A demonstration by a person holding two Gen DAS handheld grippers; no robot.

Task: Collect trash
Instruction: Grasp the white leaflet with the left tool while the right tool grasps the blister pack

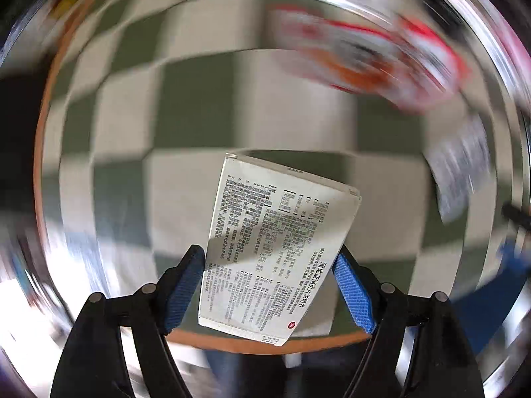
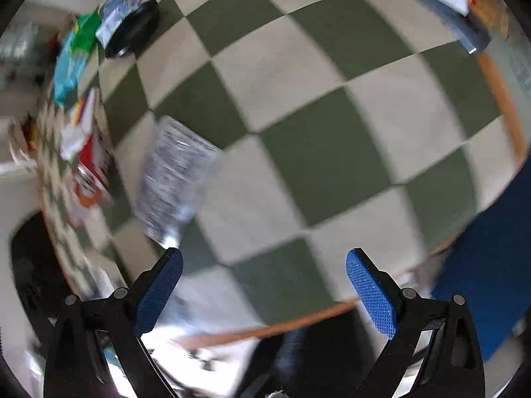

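I hold a printed medicine box (image 1: pixel 275 248) in my left gripper (image 1: pixel 270 285); its two blue pads press on the long sides of the box, so the gripper is partly closed around it, and the box hangs tilted above the green and white checkered bench (image 1: pixel 186 106). My right gripper (image 2: pixel 265 288) is wide open and holds nothing, and it looks down on a bare part of the bench. More trash remains: a red and white wrapper (image 1: pixel 365 49), very blurred in the left view, and a crinkled clear packet (image 2: pixel 176 179) that lies just beyond the left finger of my right gripper. Farther away I see a blue and green bag (image 2: pixel 74 56) beside a black round lid (image 2: pixel 132 30). I judge that the box can slip, because the pads touch it only near its lower half and it already leans to one side; a fast swing may turn it out of the grip. The clear packet looks thin and flat, so my right gripper may only push it across the cloth.
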